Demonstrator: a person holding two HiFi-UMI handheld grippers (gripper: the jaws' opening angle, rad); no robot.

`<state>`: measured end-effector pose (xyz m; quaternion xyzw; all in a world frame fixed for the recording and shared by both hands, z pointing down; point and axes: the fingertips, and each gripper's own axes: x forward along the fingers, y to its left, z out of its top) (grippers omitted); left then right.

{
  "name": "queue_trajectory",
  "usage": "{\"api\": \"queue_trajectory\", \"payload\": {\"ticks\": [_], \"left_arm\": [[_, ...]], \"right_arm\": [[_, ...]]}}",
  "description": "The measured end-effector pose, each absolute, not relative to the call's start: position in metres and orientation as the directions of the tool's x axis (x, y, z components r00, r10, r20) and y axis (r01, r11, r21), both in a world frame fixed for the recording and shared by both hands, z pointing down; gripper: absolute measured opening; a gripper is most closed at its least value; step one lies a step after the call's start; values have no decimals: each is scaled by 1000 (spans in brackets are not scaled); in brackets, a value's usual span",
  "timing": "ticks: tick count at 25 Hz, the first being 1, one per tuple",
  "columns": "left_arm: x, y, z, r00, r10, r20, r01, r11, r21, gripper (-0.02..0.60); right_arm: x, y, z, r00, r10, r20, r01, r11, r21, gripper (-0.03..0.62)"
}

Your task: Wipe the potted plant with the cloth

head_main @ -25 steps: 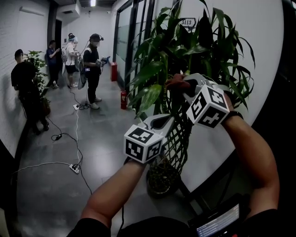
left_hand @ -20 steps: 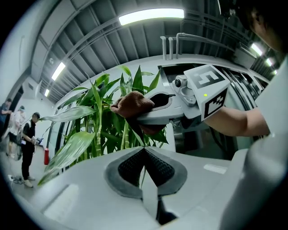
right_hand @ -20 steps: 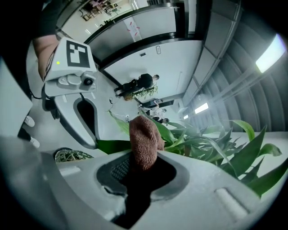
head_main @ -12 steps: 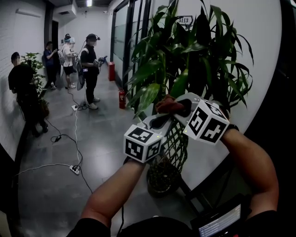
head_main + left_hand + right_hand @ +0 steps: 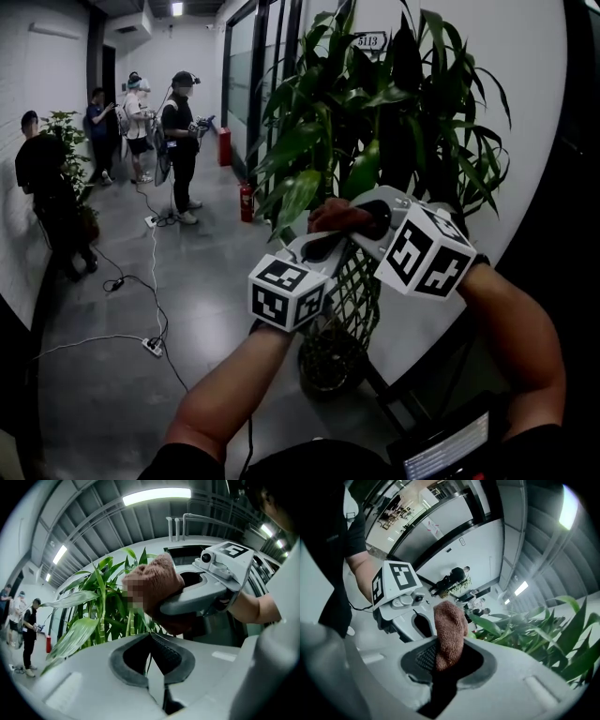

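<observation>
The brown cloth [image 5: 449, 630] is clamped in the right gripper [image 5: 446, 660] beside the potted plant [image 5: 375, 112]; the left gripper [image 5: 151, 654] is closed, empty; wiping is judged incomplete.

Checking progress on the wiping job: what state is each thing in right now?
right gripper, jaws shut on the cloth.
cloth, bunched, sticking out beyond those jaws.
left gripper, jaws shut, nothing clearly between them.
potted plant, upright on the floor.

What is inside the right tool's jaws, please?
A brown cloth is clamped in the right tool, its bunched end sticking out forward. The part pinched deep in the jaws is hidden by them.
</observation>
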<state>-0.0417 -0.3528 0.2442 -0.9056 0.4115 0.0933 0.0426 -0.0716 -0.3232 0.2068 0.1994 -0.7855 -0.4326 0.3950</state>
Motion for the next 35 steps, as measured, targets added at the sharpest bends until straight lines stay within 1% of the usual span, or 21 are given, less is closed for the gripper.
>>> {"api": "queue_trajectory", "payload": {"ticks": [3,7,10,14,19,25,30,35], "left_arm": [[-41,-351,242,643,-738,-206,-754,-656,-5,20],[-41,-350,239,641,-739,-207,-757,-653,-13,20],[-41,-351,236,641,-737,-215,-755,-656,-1,20],[-37,-350,235,643,-734,-217,-749,-662,18,20],[-37,-351,238,640,-739,-210,-754,-656,12,20],[-34,-353,238,642,-740,-202,-754,-657,11,21],[-36,-349,233,642,-740,-201,-755,-656,1,21],[-39,-341,235,638,-740,-212,-756,-654,8,37]], "right_arm": [[-65,-337,166,-601,-730,325,-23,422,907,58],[-53,-371,117,-537,-830,149,-64,217,974,58],[-47,-402,103,-480,-873,93,-60,138,989,58],[-45,-413,114,-467,-875,124,-67,175,982,58],[-51,-396,148,-491,-850,190,-4,220,976,58],[-55,-379,188,-513,-797,318,34,351,936,58],[-56,-364,201,-539,-748,387,-1,460,888,58],[-52,-352,209,-549,-731,405,-32,503,864,58]]}}
